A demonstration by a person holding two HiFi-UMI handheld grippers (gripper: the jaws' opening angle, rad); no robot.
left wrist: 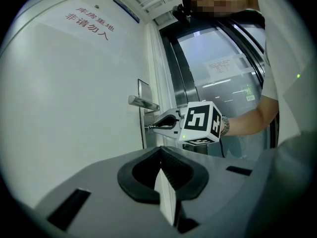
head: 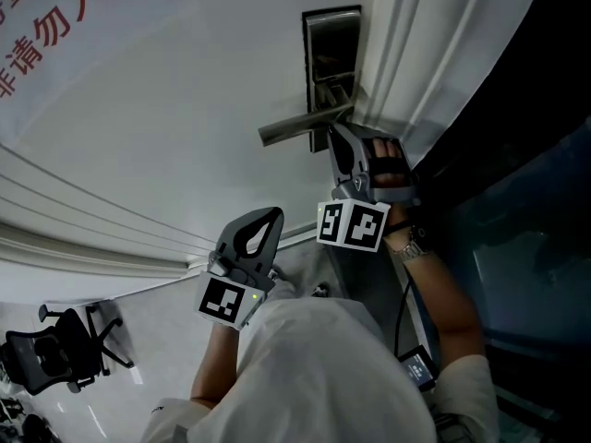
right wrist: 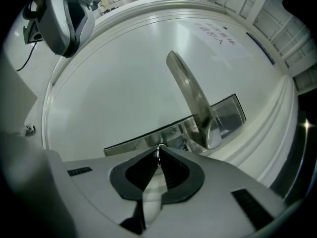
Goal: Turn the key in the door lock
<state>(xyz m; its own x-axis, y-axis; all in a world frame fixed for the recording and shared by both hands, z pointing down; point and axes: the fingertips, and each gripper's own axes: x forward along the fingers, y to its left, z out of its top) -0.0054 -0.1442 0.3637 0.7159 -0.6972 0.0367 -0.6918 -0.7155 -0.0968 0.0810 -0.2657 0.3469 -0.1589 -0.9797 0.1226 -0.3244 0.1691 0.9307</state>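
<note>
Key (right wrist: 159, 149) seated in lock plate (right wrist: 228, 113) just under door handle (right wrist: 190, 93), pinched tight by right gripper (right wrist: 159, 156): roll squarely about key's own axis, no pulling or sideways levering, staying clear of handle, left gripper (left wrist: 161, 152) clenched empty on near left, well apart from door

Right gripper (right wrist: 158, 149): mine, far and to the right, reached out about level and canted about its own axis. Jaws nipped on the key (right wrist: 159, 154), tips almost meeting.
Right forearm (head: 446, 293): bare, stretched forward.
Left gripper (left wrist: 161, 152): mine, nearer and to the left, level. Jaws pressed together, nothing between them.
</note>
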